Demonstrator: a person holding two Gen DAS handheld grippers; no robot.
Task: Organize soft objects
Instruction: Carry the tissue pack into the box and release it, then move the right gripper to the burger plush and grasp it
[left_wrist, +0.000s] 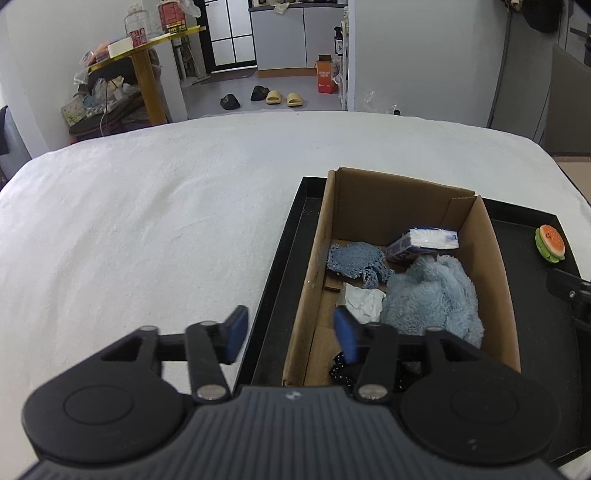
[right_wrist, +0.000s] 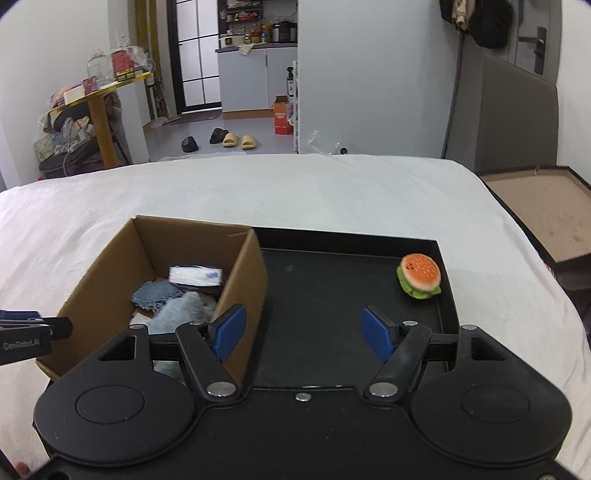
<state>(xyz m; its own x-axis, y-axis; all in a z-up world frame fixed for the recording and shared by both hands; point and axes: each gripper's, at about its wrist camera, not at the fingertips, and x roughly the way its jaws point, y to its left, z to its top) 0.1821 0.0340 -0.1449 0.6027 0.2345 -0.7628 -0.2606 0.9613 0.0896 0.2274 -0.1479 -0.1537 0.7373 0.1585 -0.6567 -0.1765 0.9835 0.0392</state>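
Right wrist view, nearest first: right gripper (right_wrist: 302, 329) with blue pads spread wide apart and nothing between them, hovering above the black tray (right_wrist: 325, 295). Further on, near the tray's far right corner, one burger plush (right_wrist: 420, 276), lying on the tray floor close to the right wall, well apart from the pads. Probably the step in hand: fetching that plush and dropping it into the cardboard box (right_wrist: 243, 273) standing in the tray's left part.

Best done by swinging right and forward, keeping the pads wide, straddling the bun from above rather than from the side (tray wall leaves little room on the right), closing gently since the toy will squash, then lifting clear of the box rim before release.

Left wrist view, near to far: left gripper (left_wrist: 291, 334) likewise wide open and empty, one pad over the bedspread (left_wrist: 147, 221), the other over the box's near end. Inside the box, counted: one dark dotted fabric piece (left_wrist: 338, 365) partly hidden under the finger, one crumpled white tissue (left_wrist: 364, 301), one fluffy light-blue plush (left_wrist: 432, 295), one blue knitted cloth (left_wrist: 356, 260), one tissue pack (left_wrist: 424, 240) at the far end. One box, one tray, two grippers.
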